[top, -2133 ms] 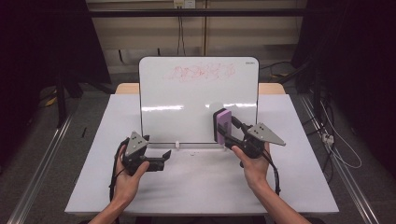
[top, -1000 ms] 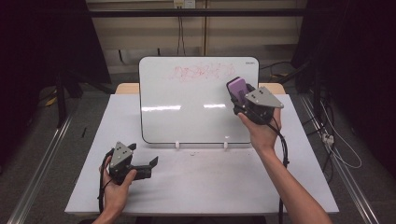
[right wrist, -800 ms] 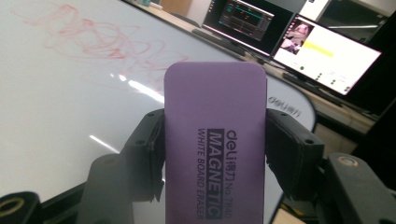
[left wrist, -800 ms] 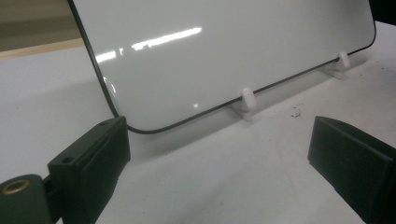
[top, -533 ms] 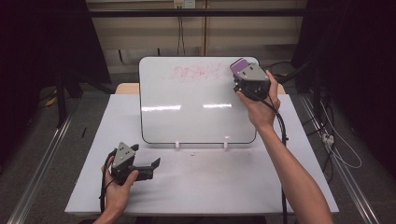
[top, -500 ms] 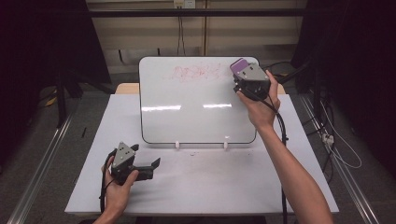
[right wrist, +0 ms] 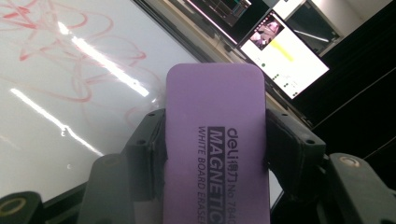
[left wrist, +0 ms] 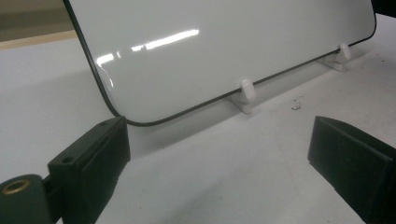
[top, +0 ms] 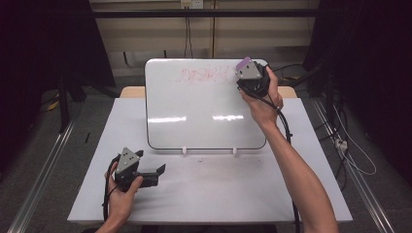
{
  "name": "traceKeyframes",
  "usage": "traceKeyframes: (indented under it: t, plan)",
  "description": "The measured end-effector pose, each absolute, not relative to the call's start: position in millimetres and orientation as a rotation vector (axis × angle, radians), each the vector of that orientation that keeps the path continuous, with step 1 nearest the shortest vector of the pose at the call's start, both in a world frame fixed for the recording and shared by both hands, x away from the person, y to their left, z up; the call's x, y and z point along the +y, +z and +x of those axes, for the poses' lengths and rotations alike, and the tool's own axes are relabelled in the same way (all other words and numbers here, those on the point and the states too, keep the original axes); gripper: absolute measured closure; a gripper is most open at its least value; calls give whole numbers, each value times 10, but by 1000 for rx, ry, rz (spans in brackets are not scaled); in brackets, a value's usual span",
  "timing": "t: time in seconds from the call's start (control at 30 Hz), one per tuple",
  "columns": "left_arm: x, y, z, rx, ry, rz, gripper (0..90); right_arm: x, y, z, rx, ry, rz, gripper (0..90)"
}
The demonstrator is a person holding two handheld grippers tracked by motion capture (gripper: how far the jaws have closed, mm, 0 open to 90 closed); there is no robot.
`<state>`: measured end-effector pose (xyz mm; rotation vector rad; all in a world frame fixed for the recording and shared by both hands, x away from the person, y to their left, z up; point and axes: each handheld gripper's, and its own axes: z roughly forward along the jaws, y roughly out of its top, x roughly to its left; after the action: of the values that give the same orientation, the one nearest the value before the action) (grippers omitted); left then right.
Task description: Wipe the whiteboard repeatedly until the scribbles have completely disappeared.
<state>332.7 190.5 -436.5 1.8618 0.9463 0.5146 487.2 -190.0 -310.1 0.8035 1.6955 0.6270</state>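
While clamping eraser (right wrist: pixel 217 144), right gripper (top: pixel 248 73) seemingly touches whiteboard (top: pixel 194 111)

- One whiteboard (top: pixel 204 111) is standing on the counter (top: pixel 218 194).
- Two white feet (left wrist: pixel 246 91) are propping the whiteboard's bottom edge.
- One purple eraser (right wrist: pixel 217 140) is sitting at the whiteboard's upper right corner.
- Two grippers: left (top: pixel 154 171), right (top: pixel 245 68).

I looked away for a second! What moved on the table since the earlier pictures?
The right gripper, shut on the purple eraser, went from the whiteboard's bottom edge up to its top right corner, by the red scribbles. The left gripper pulled back a little toward the person, open and empty. The whiteboard and scribbles stayed the same.
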Motion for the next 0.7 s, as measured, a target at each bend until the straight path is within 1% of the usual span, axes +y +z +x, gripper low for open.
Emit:
traceKeyframes:
  t: [0.1, 0.3, 0.4, 0.5, 0.7]
  plan:
    - [1902, -4368, 3337, 950, 514, 1864, 54, -1848, -3123, 4840, 1717, 635, 787, 422]
    - [1905, -4363, 3343, 940, 519, 1879, 54, -1567, -3306, 4693, 1790, 659, 697, 422]
    - [1911, -4365, 3345, 940, 519, 1879, 54, -1538, -3313, 4688, 1797, 664, 698, 422]
    - [1910, -4367, 3342, 932, 515, 1884, 54, -1639, -3259, 4757, 1774, 661, 724, 422]
    - [1914, -4369, 3344, 927, 510, 1888, 54, -2087, -3071, 4931, 1671, 683, 896, 422]
